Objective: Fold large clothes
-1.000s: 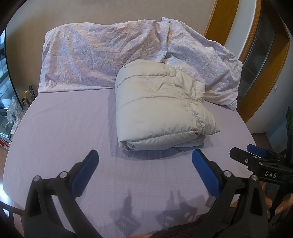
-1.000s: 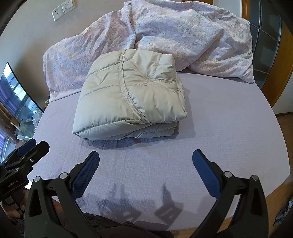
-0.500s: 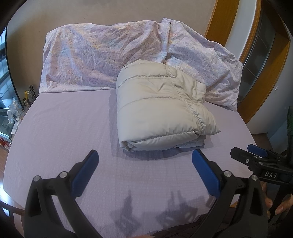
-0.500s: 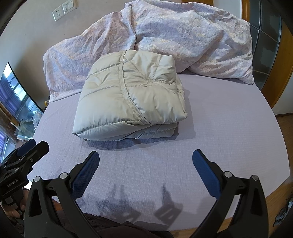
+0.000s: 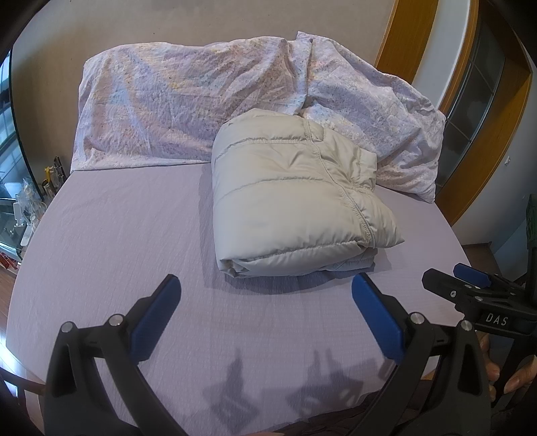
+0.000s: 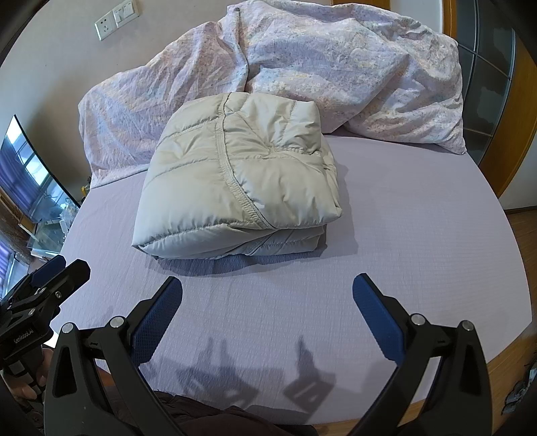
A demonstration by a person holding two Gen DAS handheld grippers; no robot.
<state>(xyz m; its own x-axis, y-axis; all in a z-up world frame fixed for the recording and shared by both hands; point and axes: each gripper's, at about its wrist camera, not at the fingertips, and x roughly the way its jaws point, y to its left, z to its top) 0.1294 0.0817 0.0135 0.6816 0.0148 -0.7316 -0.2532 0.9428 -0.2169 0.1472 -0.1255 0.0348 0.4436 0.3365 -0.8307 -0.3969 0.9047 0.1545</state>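
A: Where's the coat?

B: The beige puffer jacket (image 5: pixel 288 198) sits folded into a thick square bundle in the middle of the lilac bed sheet (image 5: pixel 117 228), its far edge touching the crumpled floral duvet (image 5: pixel 188 100) heaped along the headboard wall. The layers are stacked, with a stitched seam running across the top panel.

A: How would it handle?

B: Light and squashy, I'd judge, and the shell looks smooth, so probably slippery. It will likely spring open if lifted by one layer only. Best hold, I think, is low on the near folded edge, pinching all the layers together, one gripper toward each near corner.

A: And the grippers?

B: The left gripper (image 5: pixel 265 308) is released, blue pads spread wide, nothing between them, poised over bare sheet just short of the bundle. The right gripper (image 6: pixel 266 308) is the same: jaws apart, empty, near the bundle's front edge but not touching it. Each shows at the edge of the other's view.

A: So the fold?

B: It looks essentially done; a socket plate (image 6: pixel 115 18) on the wall is the only other thing of note
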